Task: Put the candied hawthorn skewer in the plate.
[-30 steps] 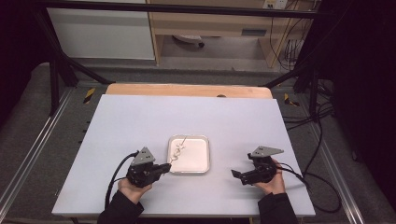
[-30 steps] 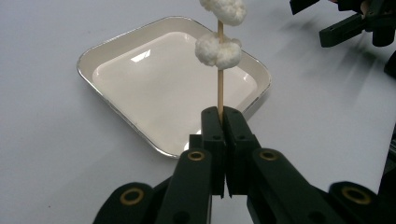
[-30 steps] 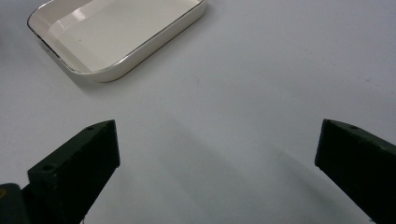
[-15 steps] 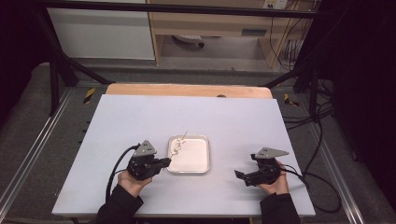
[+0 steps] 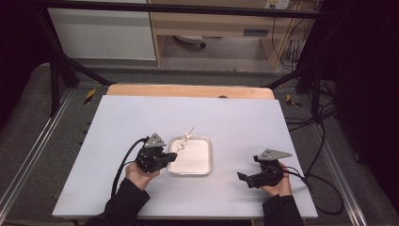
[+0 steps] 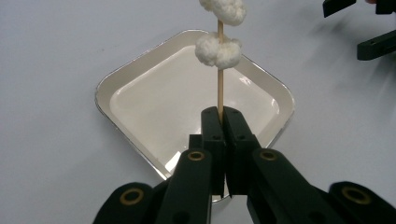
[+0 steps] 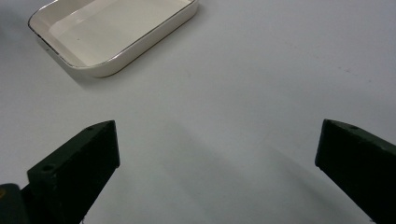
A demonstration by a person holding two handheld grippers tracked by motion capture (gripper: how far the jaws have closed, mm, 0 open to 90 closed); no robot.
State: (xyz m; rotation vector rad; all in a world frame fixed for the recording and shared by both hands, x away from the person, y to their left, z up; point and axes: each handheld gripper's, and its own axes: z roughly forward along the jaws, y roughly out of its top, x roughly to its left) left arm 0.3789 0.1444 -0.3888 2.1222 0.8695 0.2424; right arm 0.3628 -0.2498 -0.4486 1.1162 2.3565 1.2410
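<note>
A thin wooden skewer (image 6: pixel 220 88) carries fluffy white lumps (image 6: pixel 218 49) near its far end. My left gripper (image 6: pixel 221 116) is shut on the skewer's bare near end and holds it over the white tray (image 6: pixel 154 102). From above, the left gripper (image 5: pixel 173 155) sits at the tray's (image 5: pixel 195 162) left rim, and the skewer (image 5: pixel 187 136) slants out past the far rim. My right gripper (image 5: pixel 242 178) rests to the right of the tray with jaws wide apart. Between its jaws (image 7: pixel 217 154) there is only table; the tray (image 7: pixel 116 28) lies beyond them.
The tray is bare inside and sits mid-table on a pale sheet (image 5: pixel 235 127). A wooden strip (image 5: pixel 188 91) borders the far edge. The right gripper's jaws (image 6: pixel 373 28) show across the tray in the left gripper view. Cables trail off the right side.
My left gripper has moved a little away from the person and slightly up, carrying the skewer with it. The right gripper has stayed where it was.
</note>
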